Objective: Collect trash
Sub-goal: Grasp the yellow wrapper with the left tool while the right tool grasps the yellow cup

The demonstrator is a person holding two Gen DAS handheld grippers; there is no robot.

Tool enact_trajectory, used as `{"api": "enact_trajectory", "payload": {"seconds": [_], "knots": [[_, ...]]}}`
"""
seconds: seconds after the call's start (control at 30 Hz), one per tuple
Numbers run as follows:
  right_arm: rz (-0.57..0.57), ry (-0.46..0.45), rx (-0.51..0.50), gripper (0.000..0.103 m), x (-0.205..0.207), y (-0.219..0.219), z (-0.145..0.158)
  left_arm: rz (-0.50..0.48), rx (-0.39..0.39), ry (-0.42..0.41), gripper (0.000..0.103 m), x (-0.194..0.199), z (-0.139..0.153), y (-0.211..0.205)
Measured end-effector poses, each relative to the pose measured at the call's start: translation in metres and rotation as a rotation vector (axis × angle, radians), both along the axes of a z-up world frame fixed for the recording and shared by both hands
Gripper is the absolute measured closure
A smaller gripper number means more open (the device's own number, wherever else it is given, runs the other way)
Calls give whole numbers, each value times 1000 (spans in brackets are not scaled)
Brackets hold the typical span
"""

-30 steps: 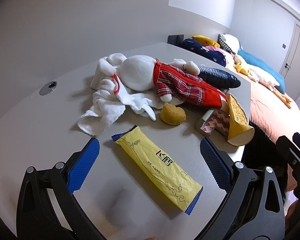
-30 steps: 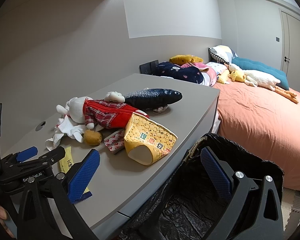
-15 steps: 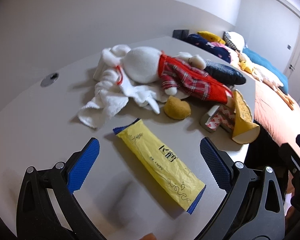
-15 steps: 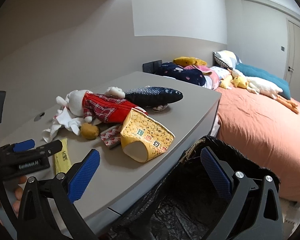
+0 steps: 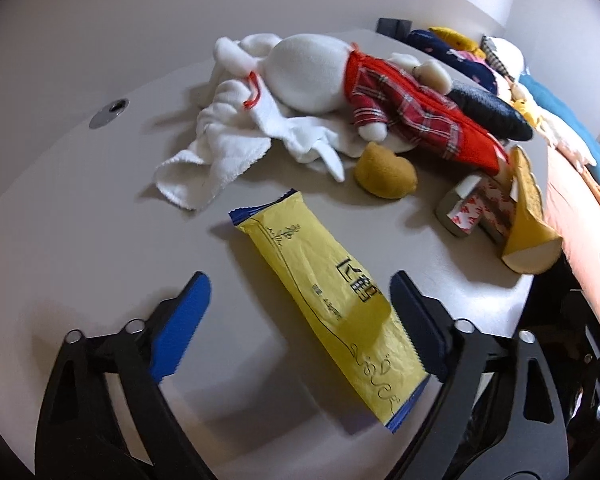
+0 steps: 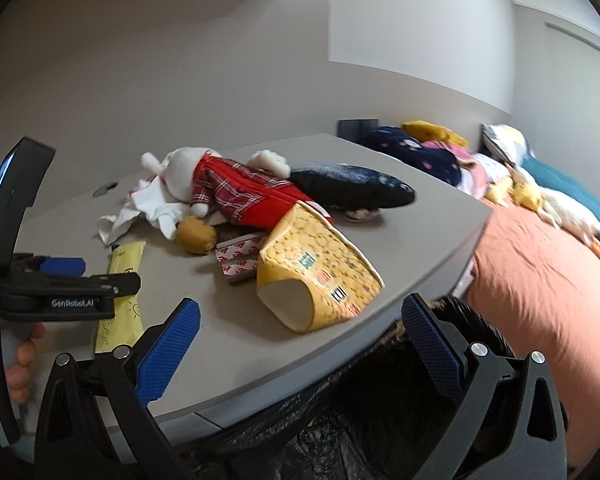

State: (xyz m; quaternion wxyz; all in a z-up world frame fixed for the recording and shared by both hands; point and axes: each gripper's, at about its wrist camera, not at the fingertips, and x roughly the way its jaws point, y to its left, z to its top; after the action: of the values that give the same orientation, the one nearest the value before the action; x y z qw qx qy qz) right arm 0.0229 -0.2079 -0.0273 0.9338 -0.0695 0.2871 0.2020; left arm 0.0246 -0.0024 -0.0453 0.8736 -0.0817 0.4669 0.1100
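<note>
**Left fingers straddle yellow wrapper, right gripper over bin bag**

Left gripper (image 5: 296, 320) wide open, nothing gripped. Its blue-padded fingers (image 5: 182, 328) sit either side of the long yellow plastic snack wrapper with blue ends (image 5: 328, 300); right pad looks at or over the wrapper's edge, contact unclear. Wrapper lies flat on the grey surface (image 5: 80, 220), running diagonally away from the camera.

Right gripper (image 6: 300, 344) also wide open, empty, held at the surface's near edge above the black plastic trash bag (image 6: 340, 420), which hangs just beside and below that edge. In the right wrist view the left gripper's body covers the wrapper's middle.

Beyond the wrapper: crumpled white towel (image 5: 216, 148) to the left, small tan plush lump (image 5: 384, 172) centre, white-and-red patterned small box (image 5: 476, 212) to the right, touching the squashed yellow paper popcorn cup (image 6: 320, 272) lying on its side, mouth toward the right wrist camera.

Behind these: white plush rabbit in red plaid clothes (image 5: 340, 76), lying on the towel. Dark blue plush fish (image 6: 352, 190) just behind it. Round metal cable grommet (image 5: 108, 112) far left on the surface.

Farthest: bed with orange sheet (image 6: 540, 280), pile of plush toys and pillows at its head.
</note>
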Motion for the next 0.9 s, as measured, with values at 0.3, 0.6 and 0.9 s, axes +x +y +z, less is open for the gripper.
{"api": "enact_trajectory", "payload": {"seconds": [0.3,0.6,0.9], "knots": [[132,25,-87,21,37,10,-8,32,-23,36,43,9,-9,3],[177,68,-114,56,50,12,-19,17,-21,21,46,9,-9,16],[211,111,-71,75,42,20,-17,-28,-98,-12,56,2,-5,27]]}}
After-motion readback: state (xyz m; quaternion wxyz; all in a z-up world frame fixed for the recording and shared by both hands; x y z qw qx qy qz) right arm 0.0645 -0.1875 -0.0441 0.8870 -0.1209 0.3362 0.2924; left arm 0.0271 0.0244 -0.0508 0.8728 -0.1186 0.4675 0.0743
